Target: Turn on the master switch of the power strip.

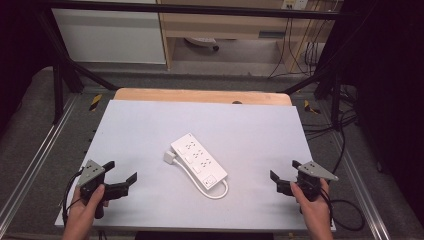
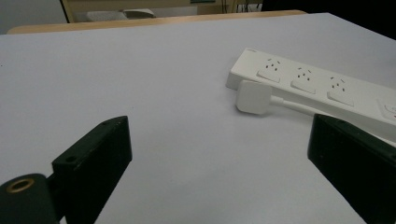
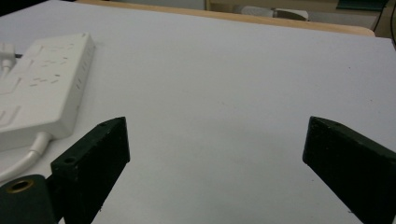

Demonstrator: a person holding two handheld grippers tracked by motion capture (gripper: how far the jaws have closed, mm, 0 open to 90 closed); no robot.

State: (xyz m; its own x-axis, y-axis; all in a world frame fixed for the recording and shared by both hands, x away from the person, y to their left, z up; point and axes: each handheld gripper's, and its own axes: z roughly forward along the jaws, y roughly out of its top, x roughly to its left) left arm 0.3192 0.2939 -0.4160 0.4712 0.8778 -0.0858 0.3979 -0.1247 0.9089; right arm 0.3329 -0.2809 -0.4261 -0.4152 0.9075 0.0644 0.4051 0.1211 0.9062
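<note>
Two hand-held grippers wait wide open and empty: the left hand-held gripper (image 1: 121, 184) at seven o'clock, the right hand-held gripper (image 1: 284, 176) at four o'clock. Between them, at the centre of the pale grey table (image 1: 150, 130), lies the white rectangular plastic power strip (image 1: 198, 161), diagonal, its white square plug (image 1: 169, 157) touching its nine o'clock side, probably for reach from both sides.

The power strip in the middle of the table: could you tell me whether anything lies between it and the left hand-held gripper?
Nothing visible does. Bare white table separates the open left hand-held gripper from the power strip and the white plug lying beside it.
</note>
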